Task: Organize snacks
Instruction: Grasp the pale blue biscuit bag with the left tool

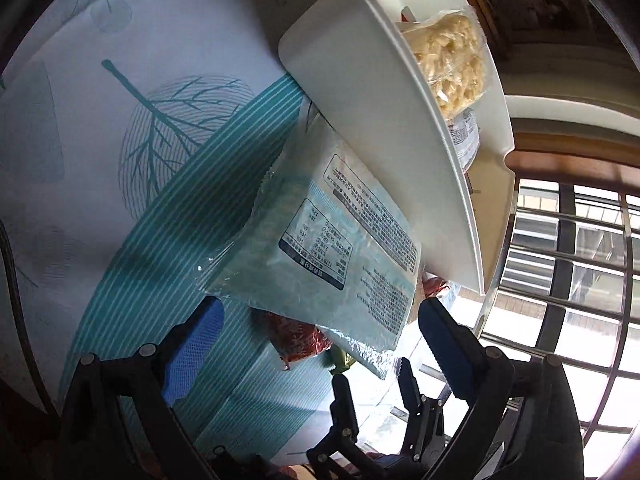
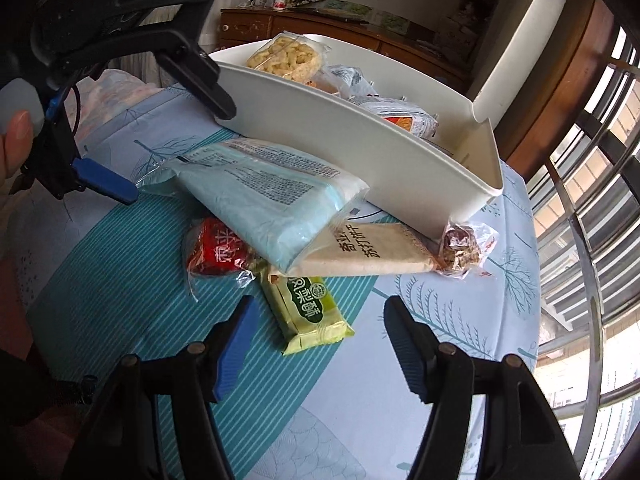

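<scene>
A pile of snack packets lies on the tablecloth in front of a white bin (image 2: 360,148). On top is a light blue packet (image 2: 272,200), over a red packet (image 2: 216,252), a beige cracker packet (image 2: 372,252) and a green packet (image 2: 312,312). A small clear packet of brown pieces (image 2: 460,248) leans on the bin's corner. My right gripper (image 2: 320,344) is open, just short of the green packet. My left gripper (image 1: 320,344) is wide open above the near end of the light blue packet (image 1: 320,240), with nothing touching its pads. From the right wrist view, the left gripper (image 2: 164,144) hangs by that packet's left end.
The white bin (image 1: 380,92) holds a clear bag of pale puffed snacks (image 1: 452,60) and other packets. A teal leaf-patterned tablecloth (image 2: 120,280) covers the table. A barred window (image 2: 580,200) is to the right, and a wooden dresser (image 2: 320,28) stands behind. A person's hand (image 2: 12,140) grips the left tool.
</scene>
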`<move>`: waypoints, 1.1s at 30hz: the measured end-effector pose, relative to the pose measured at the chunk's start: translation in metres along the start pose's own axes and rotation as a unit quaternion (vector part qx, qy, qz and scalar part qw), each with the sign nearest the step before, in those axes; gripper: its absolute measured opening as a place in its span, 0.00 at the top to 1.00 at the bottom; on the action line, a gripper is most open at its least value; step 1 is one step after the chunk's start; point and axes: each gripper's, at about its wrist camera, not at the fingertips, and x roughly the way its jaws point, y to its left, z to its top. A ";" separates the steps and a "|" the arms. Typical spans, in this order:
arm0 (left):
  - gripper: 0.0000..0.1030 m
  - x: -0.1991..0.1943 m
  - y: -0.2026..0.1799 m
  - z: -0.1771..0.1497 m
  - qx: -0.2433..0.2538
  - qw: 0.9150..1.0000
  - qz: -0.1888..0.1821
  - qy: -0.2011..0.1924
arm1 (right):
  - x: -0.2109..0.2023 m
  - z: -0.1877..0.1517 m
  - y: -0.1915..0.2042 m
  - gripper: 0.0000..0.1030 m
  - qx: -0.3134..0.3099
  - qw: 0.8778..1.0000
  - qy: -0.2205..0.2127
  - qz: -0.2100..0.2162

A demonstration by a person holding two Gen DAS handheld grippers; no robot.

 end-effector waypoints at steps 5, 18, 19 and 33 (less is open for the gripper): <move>0.06 0.015 0.006 0.000 -0.040 0.999 -0.016 -0.003 | 0.009 -0.004 0.001 0.36 -0.010 1.000 -0.008 0.027; 0.06 0.032 -0.002 0.017 -0.090 0.995 -0.043 -0.032 | 0.022 -0.005 -0.005 0.36 -0.010 0.998 -0.012 0.064; 0.06 0.033 -0.002 0.017 -0.098 0.994 -0.047 -0.032 | 0.023 -0.005 -0.005 0.36 -0.007 0.998 -0.011 0.067; 0.41 0.049 -0.010 0.019 -0.140 0.987 -0.062 -0.042 | 0.035 -0.008 -0.007 0.54 0.017 0.996 0.000 0.082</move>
